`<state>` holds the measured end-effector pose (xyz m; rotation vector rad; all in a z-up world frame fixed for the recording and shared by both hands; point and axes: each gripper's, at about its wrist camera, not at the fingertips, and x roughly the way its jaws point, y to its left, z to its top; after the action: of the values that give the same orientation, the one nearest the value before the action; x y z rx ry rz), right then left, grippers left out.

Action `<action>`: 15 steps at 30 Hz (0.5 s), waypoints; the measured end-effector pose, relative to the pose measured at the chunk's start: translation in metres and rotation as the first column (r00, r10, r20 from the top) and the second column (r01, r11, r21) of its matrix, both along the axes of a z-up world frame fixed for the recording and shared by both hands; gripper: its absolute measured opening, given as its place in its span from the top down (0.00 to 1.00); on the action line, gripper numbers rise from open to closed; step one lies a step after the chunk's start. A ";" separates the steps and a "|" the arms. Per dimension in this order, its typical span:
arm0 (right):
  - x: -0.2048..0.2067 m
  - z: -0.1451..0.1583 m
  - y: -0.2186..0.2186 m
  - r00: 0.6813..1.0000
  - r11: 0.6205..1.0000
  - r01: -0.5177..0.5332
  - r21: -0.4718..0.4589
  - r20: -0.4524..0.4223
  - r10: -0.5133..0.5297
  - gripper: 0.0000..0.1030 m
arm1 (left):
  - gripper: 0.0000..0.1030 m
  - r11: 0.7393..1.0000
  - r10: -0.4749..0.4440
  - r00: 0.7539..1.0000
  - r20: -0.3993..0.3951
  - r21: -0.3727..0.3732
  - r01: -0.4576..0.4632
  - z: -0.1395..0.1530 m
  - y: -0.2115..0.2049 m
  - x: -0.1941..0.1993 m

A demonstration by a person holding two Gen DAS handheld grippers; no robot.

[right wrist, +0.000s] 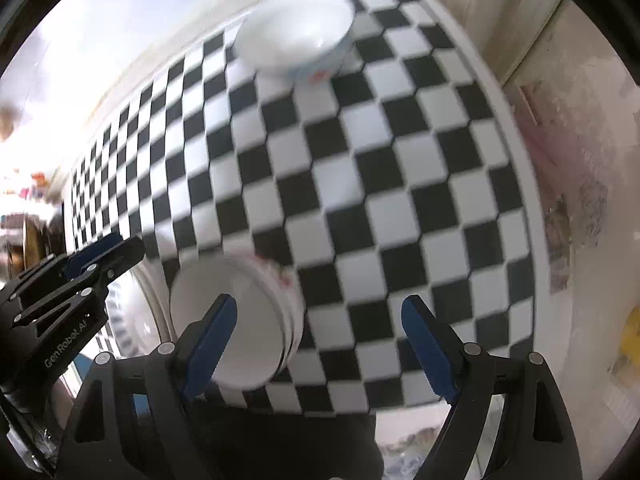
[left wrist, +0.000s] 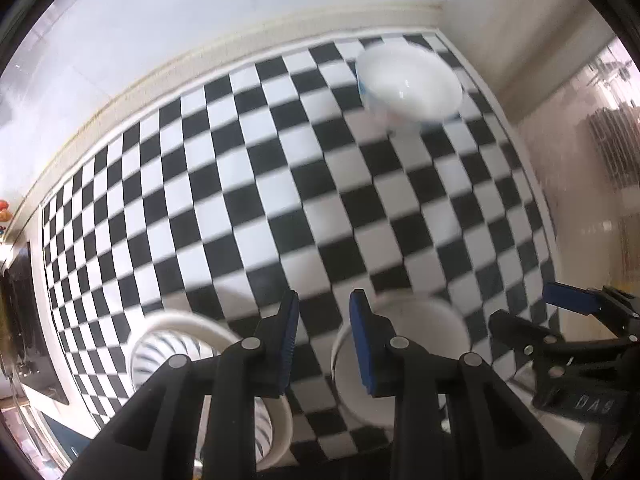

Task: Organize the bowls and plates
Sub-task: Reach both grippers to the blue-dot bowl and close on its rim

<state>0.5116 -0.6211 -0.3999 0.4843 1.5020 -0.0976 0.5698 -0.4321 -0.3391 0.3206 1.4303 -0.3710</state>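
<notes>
Checkered tabletop (right wrist: pixel 360 184), left tool (right wrist: pixel 100 258) "GenRobot.AI" near-closed, empty, right tool (right wrist: pixel 320 348) wide, empty.

I look down on a black-and-white checkered surface (left wrist: pixel 280 184) with a cream raised border (left wrist: pixel 132 92) along its far edge. Beyond it stands a pale glossy wall (left wrist: pixel 160 12) that catches soft daylight. To the right a worn, stained whitish wall (right wrist: pixel 580 160) meets the surface.

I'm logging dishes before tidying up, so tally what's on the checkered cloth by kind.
Lone white bowl: 1
Stack of white bowls: 1 (the bowls in it are too blurred to count)
Black-striped dish: 1
Total: 3
</notes>
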 end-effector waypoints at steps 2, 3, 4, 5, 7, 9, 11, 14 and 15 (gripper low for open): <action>0.010 0.005 -0.013 1.000 1.000 0.025 -0.011 0.019 -0.025 0.16 | 0.76 1.000 0.010 1.000 0.013 -0.009 -0.010 0.005 -0.006 0.016; 0.019 0.008 -0.023 0.998 0.999 0.043 -0.013 0.036 -0.042 0.16 | 0.76 1.000 0.014 1.000 0.020 -0.013 -0.014 0.007 -0.007 0.027; 0.024 0.010 -0.028 0.998 0.999 0.051 -0.011 0.045 -0.050 0.16 | 0.76 1.000 0.017 1.000 0.023 -0.018 -0.017 0.010 -0.011 0.032; 0.031 0.012 -0.036 0.996 0.998 0.064 -0.010 0.056 -0.063 0.16 | 0.76 1.000 0.021 0.999 0.033 -0.024 -0.020 0.011 -0.019 0.045; 0.050 0.016 -0.053 0.993 0.995 0.095 -0.008 0.076 -0.095 0.16 | 0.76 1.000 0.021 0.998 0.054 -0.019 -0.020 0.012 -0.027 0.061; 0.066 0.017 -0.066 0.990 0.993 0.117 -0.016 0.084 -0.115 0.16 | 0.76 0.999 0.023 0.998 0.050 -0.024 -0.022 0.008 -0.037 0.080; 0.083 0.017 -0.078 0.987 0.991 0.133 -0.021 0.089 -0.131 0.16 | 0.76 0.999 0.024 0.999 0.042 -0.023 -0.023 0.001 -0.047 0.096; 0.110 0.013 -0.091 0.985 0.989 0.146 -0.017 0.095 -0.144 0.16 | 0.76 1.000 0.021 0.999 0.037 -0.023 -0.020 -0.006 -0.063 0.121; 0.117 0.011 -0.094 0.985 0.989 0.147 -0.015 0.093 -0.145 0.16 | 0.76 1.000 0.019 0.999 0.028 -0.022 -0.018 -0.011 -0.067 0.129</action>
<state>0.6287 -0.7148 -0.3888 0.5737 1.3729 -0.2044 0.6985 -0.4992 -0.3502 0.2941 1.3997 -0.3650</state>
